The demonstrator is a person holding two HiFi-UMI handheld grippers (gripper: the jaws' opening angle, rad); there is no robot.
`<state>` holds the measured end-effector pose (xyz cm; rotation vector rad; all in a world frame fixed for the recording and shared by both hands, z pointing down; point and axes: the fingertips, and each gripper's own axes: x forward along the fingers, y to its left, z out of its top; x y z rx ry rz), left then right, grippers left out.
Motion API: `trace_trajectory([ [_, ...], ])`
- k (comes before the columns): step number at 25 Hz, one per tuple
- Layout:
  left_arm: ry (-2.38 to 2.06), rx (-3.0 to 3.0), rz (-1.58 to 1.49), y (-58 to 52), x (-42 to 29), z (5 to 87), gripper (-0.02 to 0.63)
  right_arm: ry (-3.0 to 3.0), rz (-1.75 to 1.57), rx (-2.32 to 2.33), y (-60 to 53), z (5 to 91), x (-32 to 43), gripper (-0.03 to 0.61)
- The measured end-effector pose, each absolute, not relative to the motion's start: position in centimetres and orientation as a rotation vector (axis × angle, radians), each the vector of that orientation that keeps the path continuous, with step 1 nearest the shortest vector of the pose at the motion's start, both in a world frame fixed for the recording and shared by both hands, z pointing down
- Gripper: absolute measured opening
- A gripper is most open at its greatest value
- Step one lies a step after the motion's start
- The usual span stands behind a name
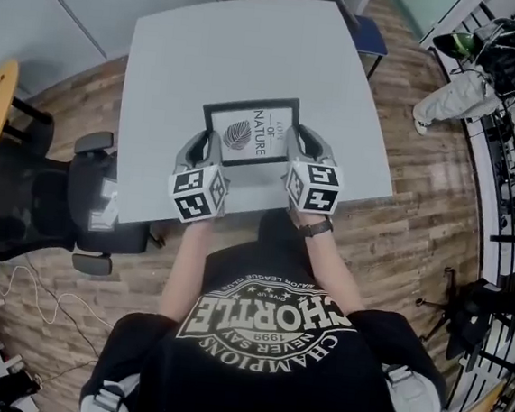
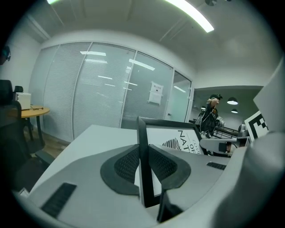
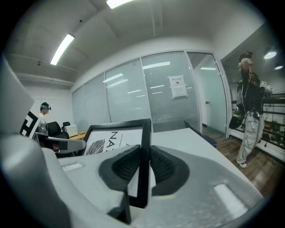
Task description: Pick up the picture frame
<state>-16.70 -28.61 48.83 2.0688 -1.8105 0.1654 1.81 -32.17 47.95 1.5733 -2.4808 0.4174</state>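
left gripper [image 1: 211, 140] was pinched on the left edge of the picture frame [image 1: 250, 133], right gripper [image 1: 296, 139] on its right edge, with the frame sitting between them over the grey table [image 1: 255, 46]. the gripper views showed what the head view couldn't (ribbed pads [image 2: 127, 164] squeezing the thin black border from both sides). only the head view had both tools on it at once.

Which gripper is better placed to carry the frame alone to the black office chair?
Left, probably. The left gripper is shut on the picture frame at its left edge, the side nearest the black office chair; the right gripper clamps the far edge.
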Motion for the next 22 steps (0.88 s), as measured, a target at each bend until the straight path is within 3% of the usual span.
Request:
trace_trajectory([
  [22, -1.908, 2.277, -0.040, -25.1, -16.9, 36.1, 0.071, -2.703, 0.156, 1.731, -27.8, 34.4, 2.1, 0.066],
])
